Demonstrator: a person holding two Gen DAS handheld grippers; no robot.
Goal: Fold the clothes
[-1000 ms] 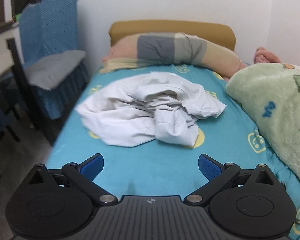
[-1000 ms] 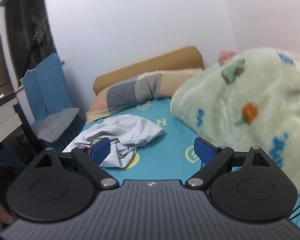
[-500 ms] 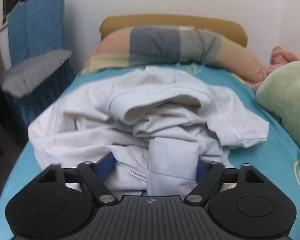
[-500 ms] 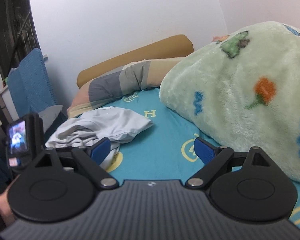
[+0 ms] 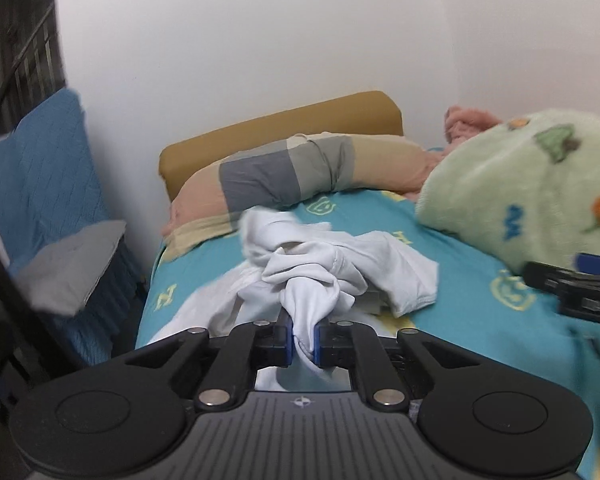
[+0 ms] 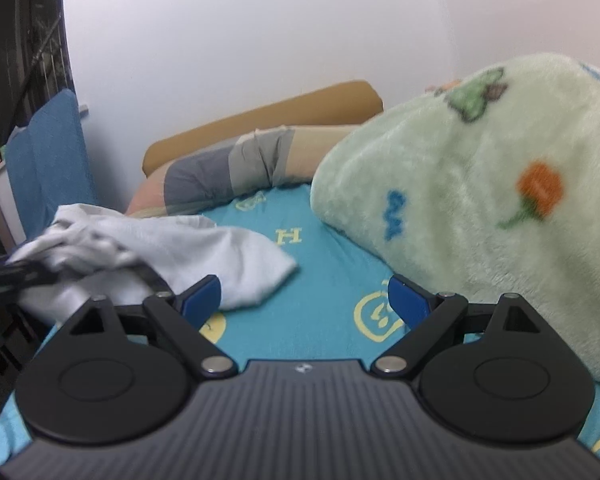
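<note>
While the left gripper (image 5: 303, 338) is pinching a bunched fold of the white garment (image 5: 332, 276) tight between its two blue pads, the soft cloth is puckering into a twisted point right at the pinch. The garment is thin and wrinkly, and it is lying in a crumpled heap on the bed, with one flat flap spreading out toward the fluffy blanket (image 5: 540, 188).

The right gripper (image 6: 304, 300) is hovering over the bed with its blue pads spread wide apart, and it is holding nothing. From its camera the white garment (image 6: 204, 256) is sitting just to the left of its left pad.

The blanket is pale green and fuzzy, with little orange, blue and green pictures on it, and it is piling up high on the right side of the bed. A long pillow (image 5: 300, 172) in peach, grey and tan blocks is lying across the head of the bed, against a smooth brown headboard (image 5: 284, 132). Something pink and fluffy (image 5: 468, 120) is peeking out behind the blanket.

The bed sheet (image 6: 324, 280) is bright teal with yellow smiley faces and letters. A chair (image 5: 48, 208) with a blue quilted cover and a grey cushion is standing beside the bed on the left. The wall (image 5: 260, 40) behind is plain and white.
</note>
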